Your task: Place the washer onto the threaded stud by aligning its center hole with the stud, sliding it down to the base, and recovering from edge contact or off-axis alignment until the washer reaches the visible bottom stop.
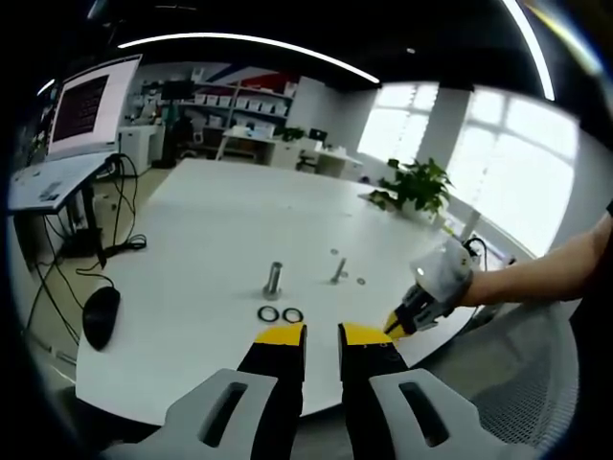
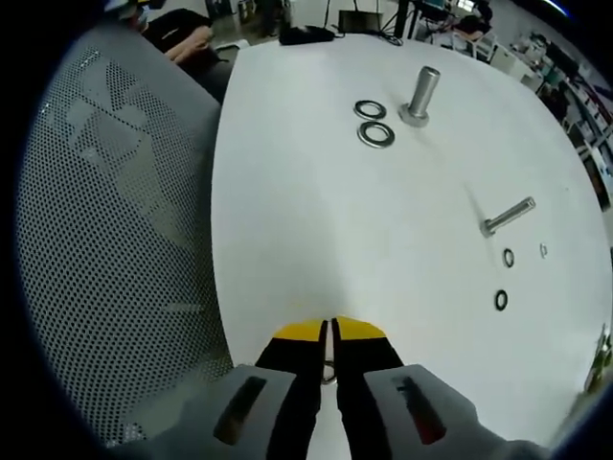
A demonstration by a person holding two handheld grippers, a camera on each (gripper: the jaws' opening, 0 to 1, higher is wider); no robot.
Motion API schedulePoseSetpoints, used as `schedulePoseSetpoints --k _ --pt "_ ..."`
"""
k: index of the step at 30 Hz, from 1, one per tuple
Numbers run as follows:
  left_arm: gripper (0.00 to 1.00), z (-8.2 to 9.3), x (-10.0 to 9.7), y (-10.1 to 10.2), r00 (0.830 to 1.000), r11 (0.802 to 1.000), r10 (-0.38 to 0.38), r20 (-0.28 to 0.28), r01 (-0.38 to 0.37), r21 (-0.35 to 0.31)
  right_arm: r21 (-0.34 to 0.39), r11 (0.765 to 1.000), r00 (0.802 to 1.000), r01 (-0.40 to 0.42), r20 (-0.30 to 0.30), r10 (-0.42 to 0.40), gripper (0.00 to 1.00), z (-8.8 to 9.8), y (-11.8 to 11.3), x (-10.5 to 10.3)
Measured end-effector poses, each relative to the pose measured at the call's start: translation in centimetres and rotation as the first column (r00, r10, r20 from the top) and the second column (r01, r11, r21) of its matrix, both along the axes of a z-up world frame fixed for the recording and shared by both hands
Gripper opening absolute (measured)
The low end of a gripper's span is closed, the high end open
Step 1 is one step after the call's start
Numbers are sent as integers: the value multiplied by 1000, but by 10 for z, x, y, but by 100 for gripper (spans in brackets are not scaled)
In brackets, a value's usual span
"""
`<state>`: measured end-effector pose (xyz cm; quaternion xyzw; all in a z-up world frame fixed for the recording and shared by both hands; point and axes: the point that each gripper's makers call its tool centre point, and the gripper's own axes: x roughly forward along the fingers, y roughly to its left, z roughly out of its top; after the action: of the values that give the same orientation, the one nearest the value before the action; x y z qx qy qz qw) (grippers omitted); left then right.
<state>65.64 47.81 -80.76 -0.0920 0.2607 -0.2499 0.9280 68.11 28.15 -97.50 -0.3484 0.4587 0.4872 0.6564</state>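
While the right gripper [image 2: 332, 337] is pinching what looks like a thin washer [image 2: 329, 372] between nearly clenched jaws at the table's [image 2: 316, 201] near edge, the carry to a stud seems just beginning. Next comes centring its hole over the upright stud [image 2: 421, 95], far right. The left gripper [image 1: 322, 334] is hovering, released. Two studs [image 2: 508, 218], two large rings [image 2: 375, 133], two small ones [image 2: 501, 299].

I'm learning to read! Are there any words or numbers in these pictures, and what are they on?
None can be read.
Monitor: rows of text on the screen, too blurred to read.
Shelf bins: any labels are too small to tell.
The two large washers, the threaded stud and the table carry no visible writing.
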Motion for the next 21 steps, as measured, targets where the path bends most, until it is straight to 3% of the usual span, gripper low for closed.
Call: schedulePoseSetpoints --k 6,21 --pt "11 0 0 0 1000 1000 -1 -1 1 1 -19 999 1000 26 -12 -26 15 2 -3 0" --pt "11 0 0 1 1000 1000 -2 0 2 -2 -13 998 995 66 -70 -67 23 8 -11 -13"
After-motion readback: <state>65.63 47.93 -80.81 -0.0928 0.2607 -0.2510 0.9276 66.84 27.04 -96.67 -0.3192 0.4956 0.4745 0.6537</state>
